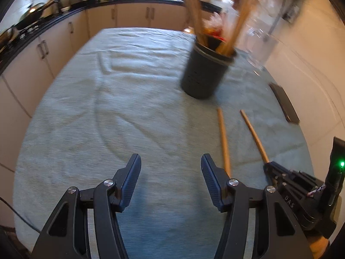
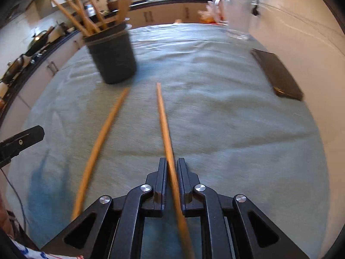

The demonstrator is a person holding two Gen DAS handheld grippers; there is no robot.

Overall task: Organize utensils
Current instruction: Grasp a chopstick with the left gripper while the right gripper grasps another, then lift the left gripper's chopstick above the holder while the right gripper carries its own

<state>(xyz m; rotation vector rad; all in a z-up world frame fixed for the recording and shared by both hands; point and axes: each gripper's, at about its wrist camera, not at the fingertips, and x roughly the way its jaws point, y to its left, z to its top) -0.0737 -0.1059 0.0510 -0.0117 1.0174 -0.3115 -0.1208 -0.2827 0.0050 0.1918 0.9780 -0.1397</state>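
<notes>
A dark round utensil holder (image 1: 204,71) (image 2: 112,58) stands on the pale green cloth with several wooden utensils sticking out of it. Two wooden sticks lie in front of it. My right gripper (image 2: 171,161) (image 1: 269,167) is shut on one wooden stick (image 2: 163,118) (image 1: 254,136), which runs forward between its pads. The other wooden stick (image 2: 101,142) (image 1: 224,138) lies loose on the cloth to its left. My left gripper (image 1: 171,160) hangs open over bare cloth, with nothing between its fingers, just left of the loose stick.
A clear glass jug (image 2: 237,15) (image 1: 261,32) stands at the far right of the table. A dark flat book-like object (image 2: 278,75) (image 1: 284,103) lies near the right edge by the wall. Kitchen counters and cabinets (image 1: 64,34) run along the left and back.
</notes>
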